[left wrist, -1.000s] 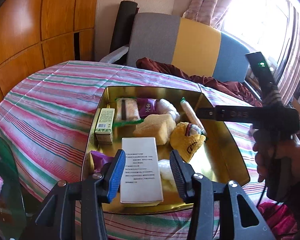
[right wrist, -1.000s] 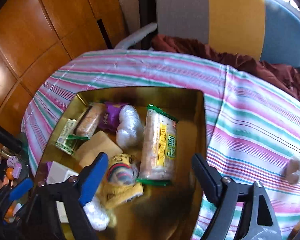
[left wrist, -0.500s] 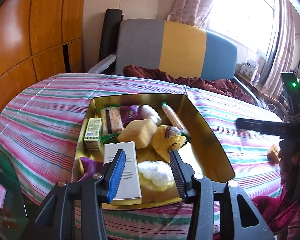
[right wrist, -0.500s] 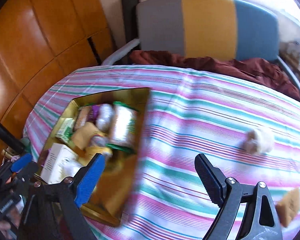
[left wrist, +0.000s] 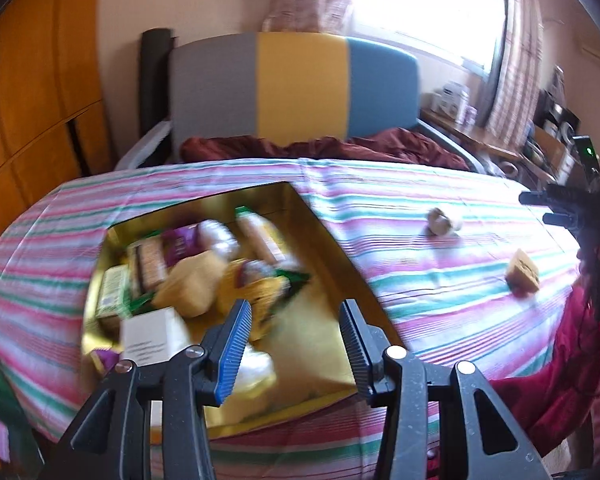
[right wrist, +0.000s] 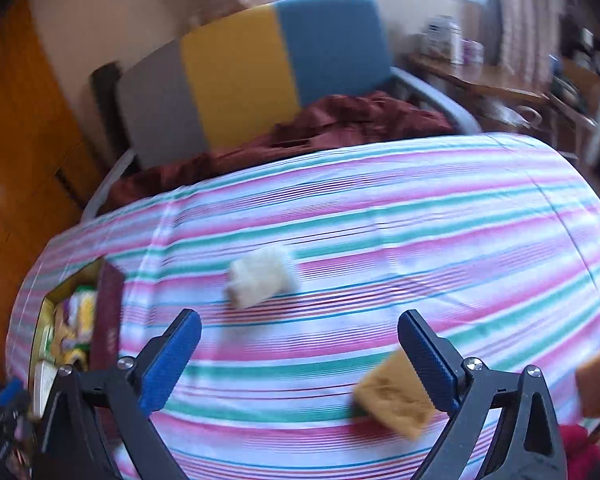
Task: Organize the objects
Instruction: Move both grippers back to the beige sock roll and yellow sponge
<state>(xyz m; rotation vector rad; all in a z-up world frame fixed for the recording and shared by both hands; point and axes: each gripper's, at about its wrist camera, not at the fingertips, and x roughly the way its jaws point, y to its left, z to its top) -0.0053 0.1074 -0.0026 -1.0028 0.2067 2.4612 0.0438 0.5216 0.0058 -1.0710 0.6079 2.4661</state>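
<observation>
Striped-cloth counter, near to far: right gripper (right wrist: 300, 356), jaws just opened wide, empty; tan embossed sponge block (right wrist: 394, 398) beside right pad, centre before closing. Fluffy white ball (right wrist: 260, 276) beyond. Left gripper (left wrist: 296, 344), jaws narrow, empty, over gold tin tray (left wrist: 328, 364).

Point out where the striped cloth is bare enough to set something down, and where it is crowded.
Bare: the striped tablecloth between the white fluffy item and the far edge by the chair; also the band between the gold tray and that item. Crowded: the tray's left half, packed with snacks. Near the right edge lie two tan blocks.
</observation>
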